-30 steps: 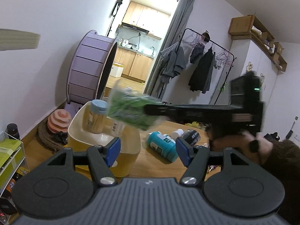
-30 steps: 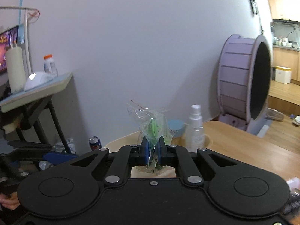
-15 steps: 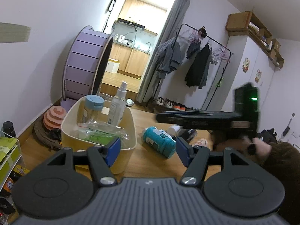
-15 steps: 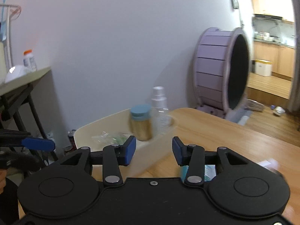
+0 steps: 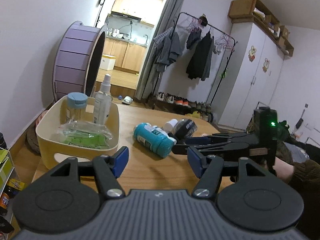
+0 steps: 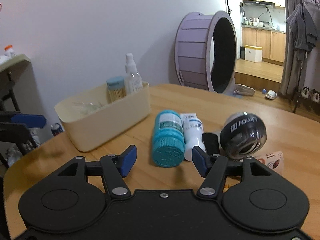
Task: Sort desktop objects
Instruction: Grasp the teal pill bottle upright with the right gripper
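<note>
Looking along the left gripper: jaws parted, nothing between them, hovering over the table; cream bin ahead-left holding a green packet, jar and spray bottle; teal bottle lying to the right of the bin. Switching to the right gripper: jaws opening, empty, teal bottle lying just ahead between the fingertips, white bottle touching it, black ball beside.

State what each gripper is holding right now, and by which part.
Nothing is held. The left gripper is open and empty. The right gripper has its jaws opening, with nothing clamped; the teal bottle lies loose on the table ahead.
</note>
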### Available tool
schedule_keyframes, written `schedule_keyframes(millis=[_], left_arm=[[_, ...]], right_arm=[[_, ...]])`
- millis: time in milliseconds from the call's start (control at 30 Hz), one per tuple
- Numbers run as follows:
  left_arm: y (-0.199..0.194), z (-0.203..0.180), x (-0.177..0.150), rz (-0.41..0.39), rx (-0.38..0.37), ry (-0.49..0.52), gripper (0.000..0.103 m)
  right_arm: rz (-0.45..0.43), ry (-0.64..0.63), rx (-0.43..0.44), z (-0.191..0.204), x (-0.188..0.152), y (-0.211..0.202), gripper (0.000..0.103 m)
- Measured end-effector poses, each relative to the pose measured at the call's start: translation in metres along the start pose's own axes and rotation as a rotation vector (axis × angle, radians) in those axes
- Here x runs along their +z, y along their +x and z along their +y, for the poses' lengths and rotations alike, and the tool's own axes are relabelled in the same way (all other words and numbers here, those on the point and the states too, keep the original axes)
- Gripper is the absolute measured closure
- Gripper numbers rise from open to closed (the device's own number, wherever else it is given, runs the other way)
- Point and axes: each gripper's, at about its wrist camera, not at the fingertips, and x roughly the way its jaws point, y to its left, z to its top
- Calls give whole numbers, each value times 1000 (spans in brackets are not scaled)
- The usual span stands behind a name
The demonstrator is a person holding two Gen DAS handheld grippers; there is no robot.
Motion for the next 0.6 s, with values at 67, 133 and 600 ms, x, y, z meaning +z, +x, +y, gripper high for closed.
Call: schedule_keyframes(millis=[67,133,600], left_arm=[[2,1,-1,10,2,-5,38],[3,1,-1,12,0,-12,36],[0,0,0,8,-4,-21,34]], right_arm=[[-1,-8,-8,1,-2,6,36],[2,-19,-12,2,-3,10,34],[36,-42,-8,5,-5,24,60]])
